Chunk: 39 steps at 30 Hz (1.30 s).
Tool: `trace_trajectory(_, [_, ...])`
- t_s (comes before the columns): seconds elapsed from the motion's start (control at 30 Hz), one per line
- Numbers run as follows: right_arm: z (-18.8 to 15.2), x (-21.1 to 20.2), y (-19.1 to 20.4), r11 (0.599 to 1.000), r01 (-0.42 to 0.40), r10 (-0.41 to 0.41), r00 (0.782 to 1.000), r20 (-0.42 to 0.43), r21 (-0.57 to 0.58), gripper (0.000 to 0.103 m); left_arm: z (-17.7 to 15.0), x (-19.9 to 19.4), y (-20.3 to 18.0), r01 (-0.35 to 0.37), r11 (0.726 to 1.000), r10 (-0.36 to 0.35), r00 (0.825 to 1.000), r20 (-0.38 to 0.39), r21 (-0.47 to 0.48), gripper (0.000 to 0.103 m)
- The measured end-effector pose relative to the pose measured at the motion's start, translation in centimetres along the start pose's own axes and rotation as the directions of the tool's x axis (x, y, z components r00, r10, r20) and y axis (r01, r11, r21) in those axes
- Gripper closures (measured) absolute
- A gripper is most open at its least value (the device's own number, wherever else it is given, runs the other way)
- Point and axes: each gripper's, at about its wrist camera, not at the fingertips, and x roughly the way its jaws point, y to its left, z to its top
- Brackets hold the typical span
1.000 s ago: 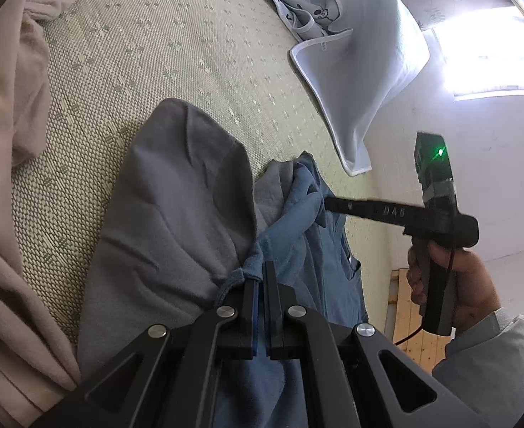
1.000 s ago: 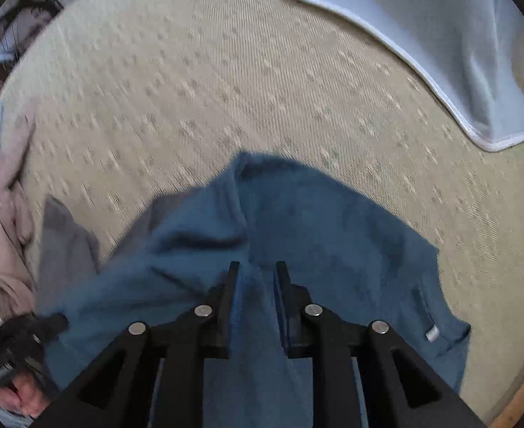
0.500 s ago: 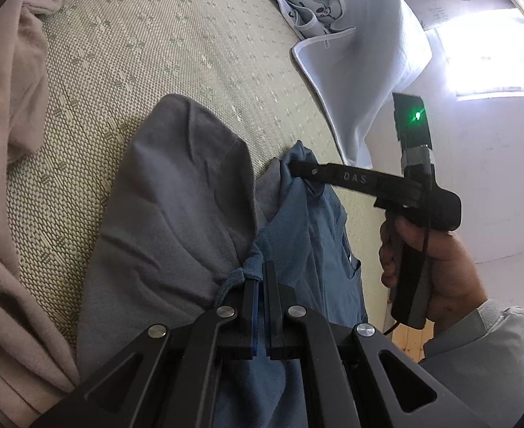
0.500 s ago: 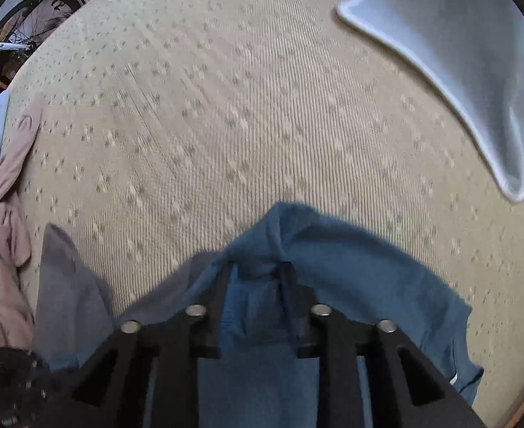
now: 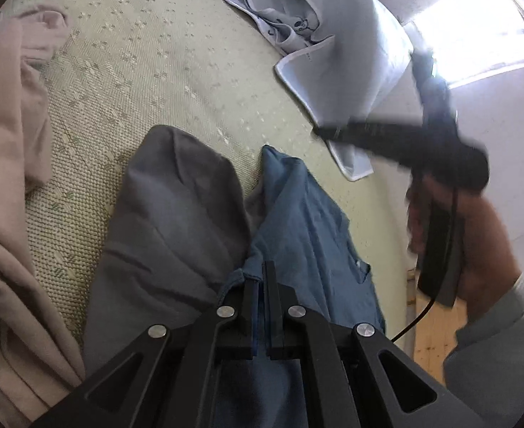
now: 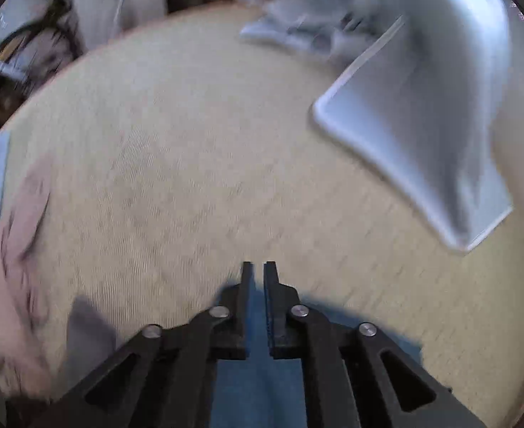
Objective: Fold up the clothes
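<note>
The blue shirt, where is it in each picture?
Left wrist view: the blue shirt runs from the middle to the bottom edge, beside the grey garment.
Right wrist view: the shirt is at the bottom centre.
Shared landmark: the pale blue cloth, upper right in both.

A pale woven mat [image 5: 162, 82] lies below a white wall [image 5: 504, 135] and bright window [image 5: 476, 50].

I count four garments on the mat [image 5: 162, 82]: one blue shirt [image 5: 308, 221] at six o'clock, one grey piece [image 5: 176, 214] at seven, one pink heap [image 5: 1, 192] at nine, one pale blue cloth [image 5: 347, 71] at one. Two grippers: left gripper [image 5: 261, 274], right gripper [image 5: 321, 130].
</note>
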Motion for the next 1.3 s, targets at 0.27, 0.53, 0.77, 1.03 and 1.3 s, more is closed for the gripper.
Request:
trace_trajectory(0.27, [-6.6,-0.6,-2.7,0.993,-0.085,0.087,0.996,-0.026,0.077,0.064,0.1,0.4,-2.0,0.241,0.970,-0.238,0.969,-0.065,0.036,0.102])
trace_trajectory(0.53, [-5.3,-3.8,-2.9,0.994,-0.062,0.053,0.993,0.104,0.092,0.064,-1.4,3.4,-2.4,0.267,0.964,-0.262,0.954,-0.146,0.016,0.102])
trace_trajectory(0.77, [-2.6,0.6,2.5,0.994,0.008,-0.014,0.999,-0.051,-0.112,0.064,-1.3,3.6,-2.3,0.238,0.971,-0.235,0.963,-0.132,0.008,0.102])
trace_trajectory(1.03, [-2.0,4.5,5.1,0.969,0.098,-0.135,0.979,-0.155,-0.228,0.098,-0.7,1.9,-1.1,0.211,0.977,-0.213,0.972,-0.100,-0.024,0.102])
trace_trajectory(1.3, [1.1,-2.2,2.4,1.000,0.014,-0.013,0.999,0.051,-0.006,0.103,0.8,-0.6,0.9,0.126,0.987,-0.124,0.992,0.026,-0.102,0.102])
